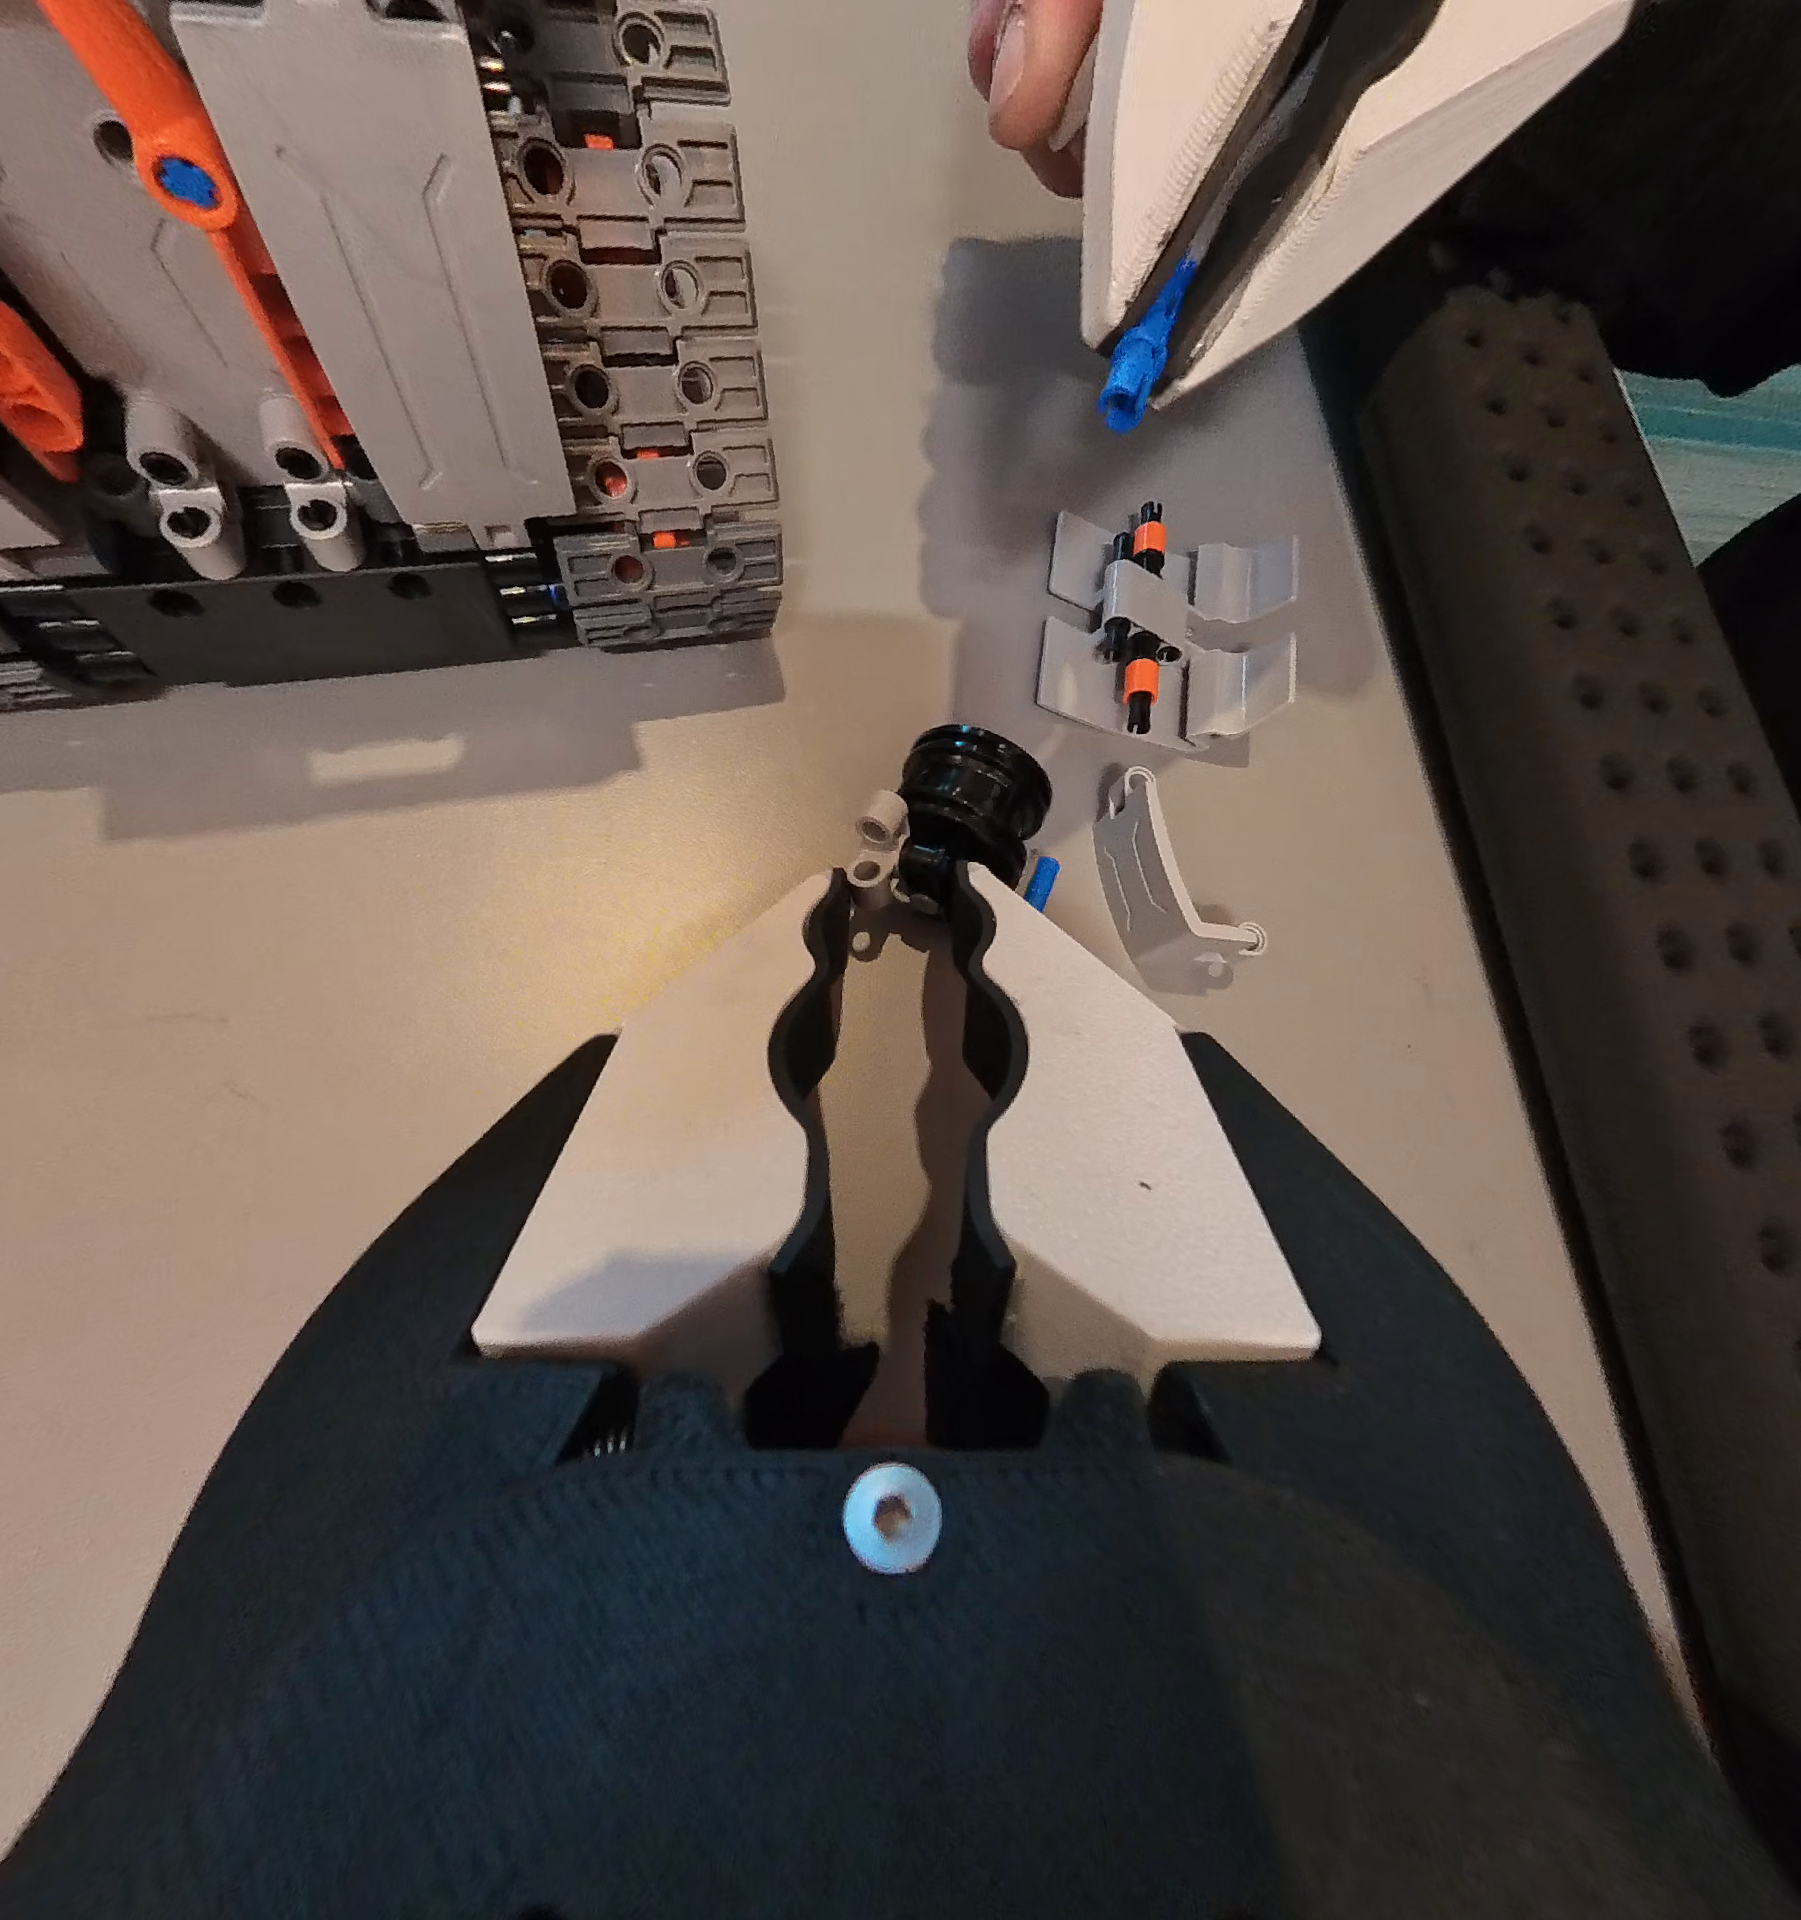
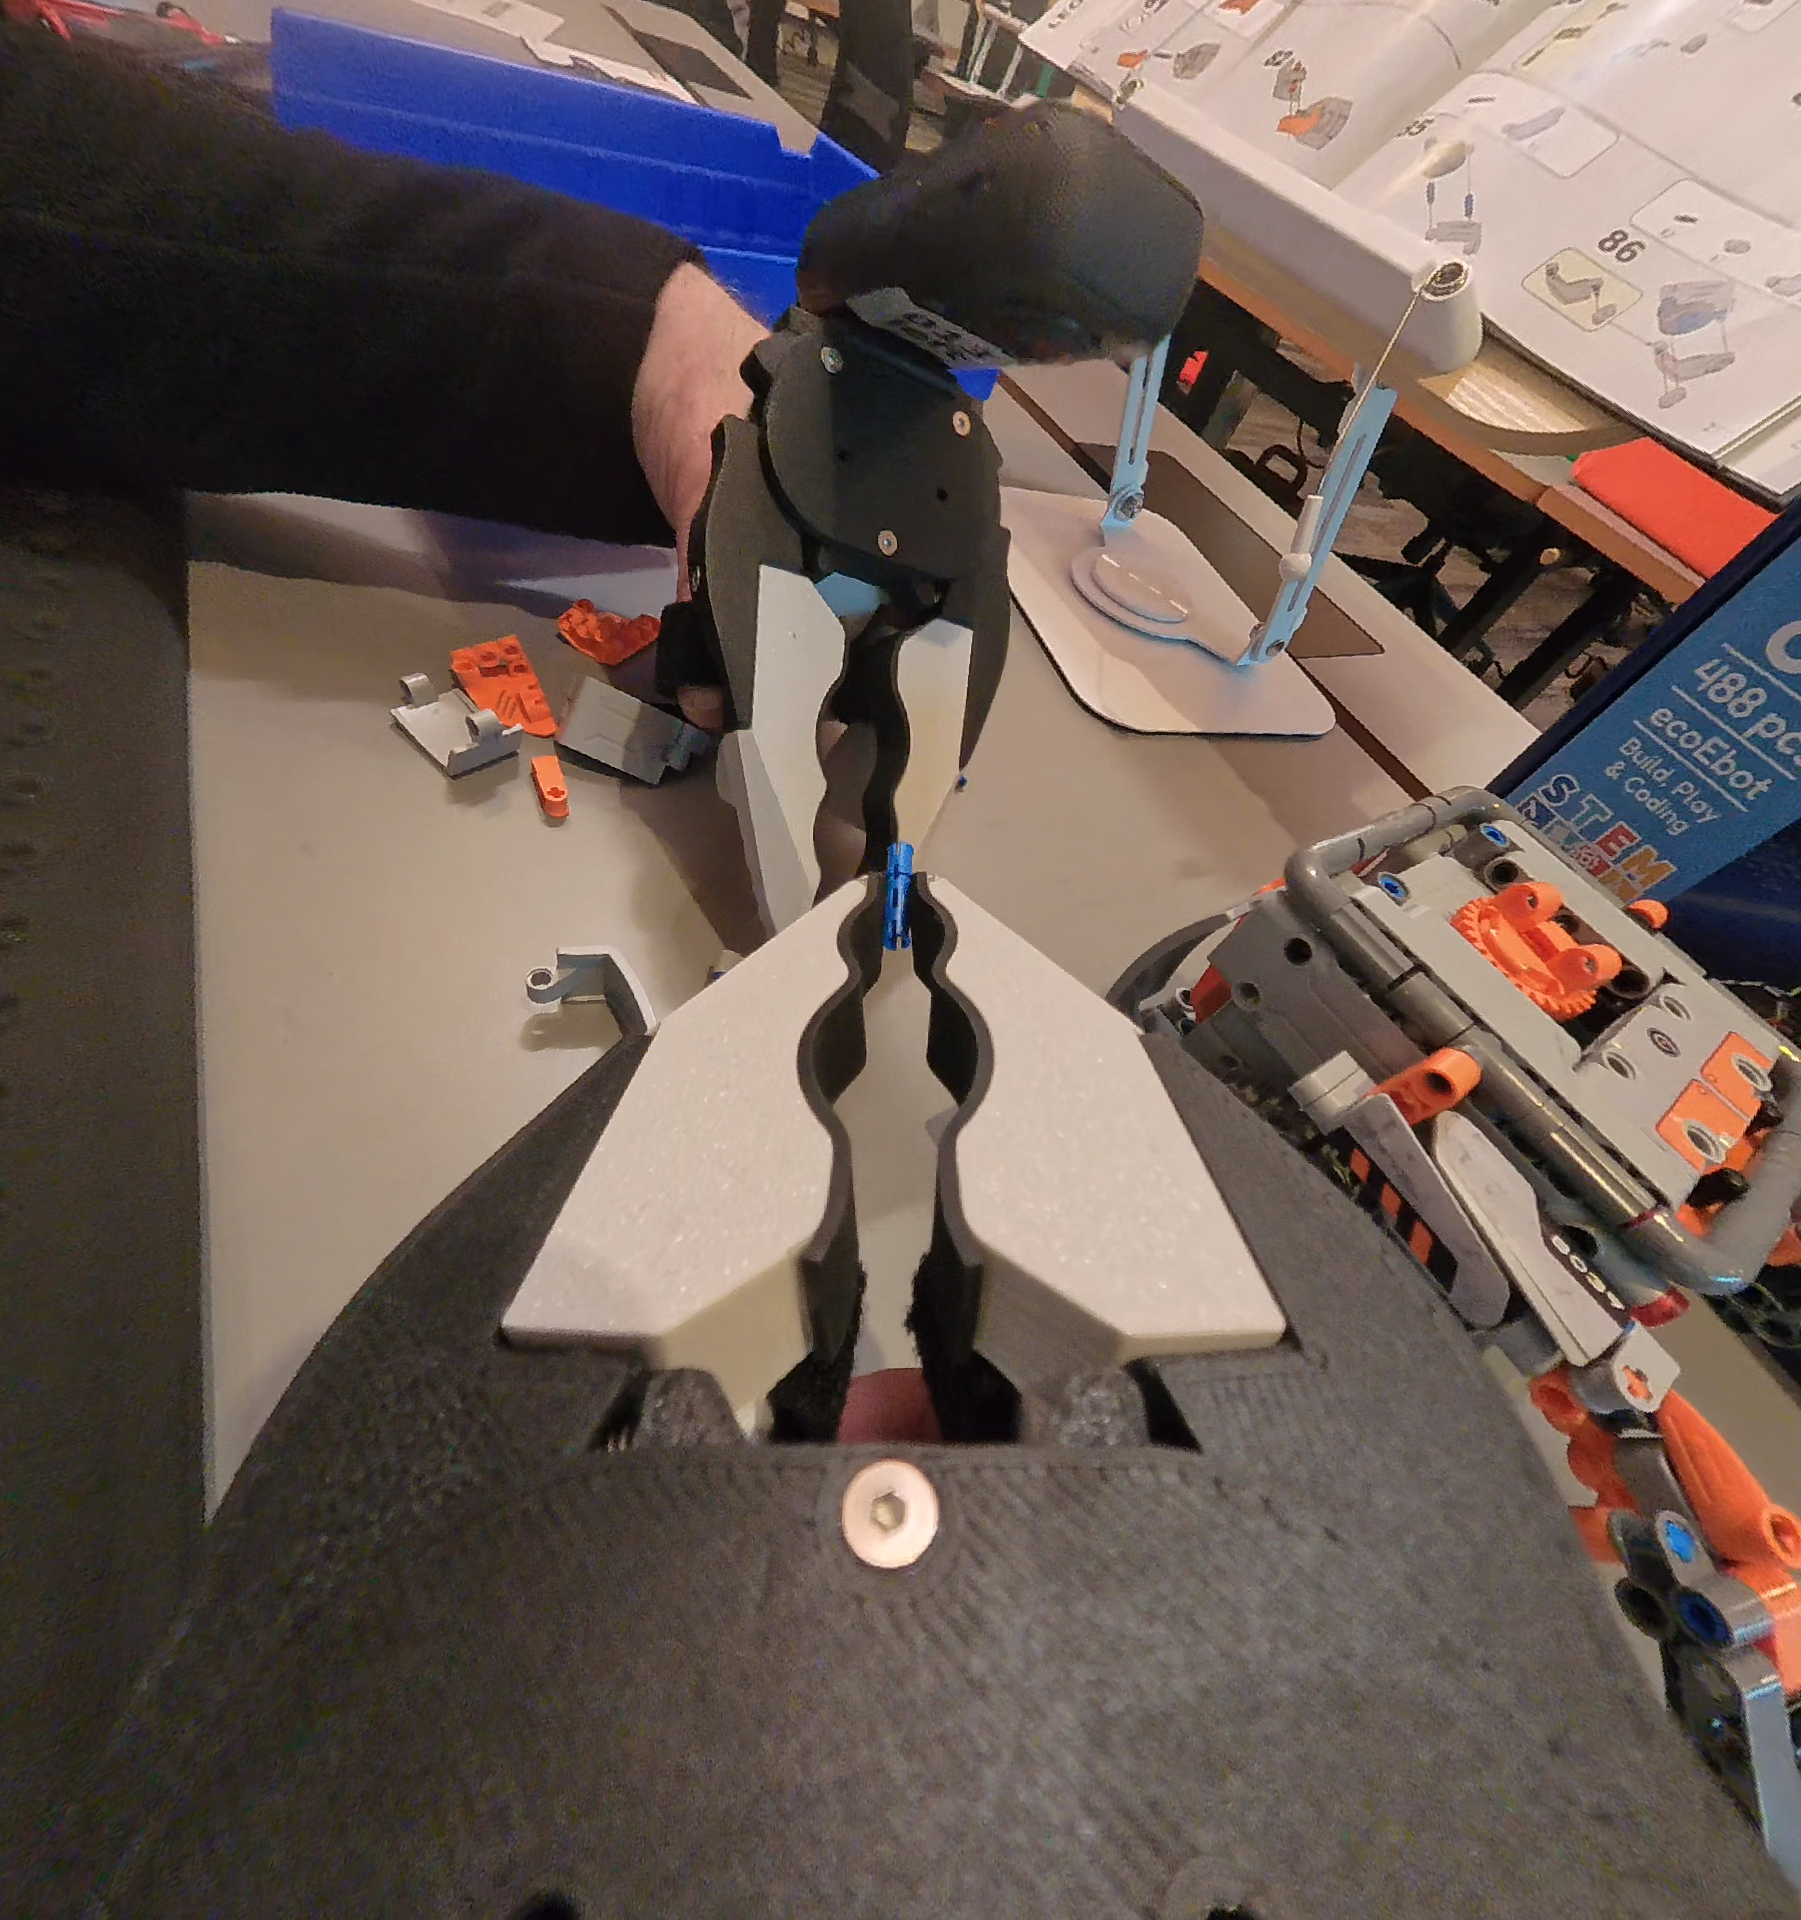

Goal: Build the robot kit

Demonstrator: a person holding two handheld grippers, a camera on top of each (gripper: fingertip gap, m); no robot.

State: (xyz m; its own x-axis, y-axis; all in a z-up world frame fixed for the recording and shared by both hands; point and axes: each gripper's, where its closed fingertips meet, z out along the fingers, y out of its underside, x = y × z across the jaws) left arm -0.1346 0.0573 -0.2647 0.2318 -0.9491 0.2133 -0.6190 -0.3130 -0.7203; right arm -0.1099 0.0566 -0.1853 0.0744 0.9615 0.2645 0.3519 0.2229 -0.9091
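Observation:
My left gripper (image 1: 901, 899) is shut on a small assembly: a black wheel hub (image 1: 974, 795) with a light grey connector (image 1: 880, 847) and a blue pin behind it, held just above the table. My right gripper (image 2: 898, 909) is shut on a blue pin (image 2: 898, 896); in the left wrist view it comes in from the top right (image 1: 1145, 353) with the pin (image 1: 1140, 358) sticking out of its tip. In the right wrist view the left gripper (image 2: 854, 727) points down just beyond the pin.
A grey, black and orange tracked brick model (image 1: 356, 343) lies at the left, also at the right in the right wrist view (image 2: 1498, 1049). Grey panel pieces (image 1: 1166, 623) and a curved panel (image 1: 1166, 894) lie near the table edge. Loose orange and grey parts (image 2: 522, 696), a book stand (image 2: 1239, 499), a blue box (image 2: 1758, 707). The left gripper's tips are roughly 8 cm from the right gripper's.

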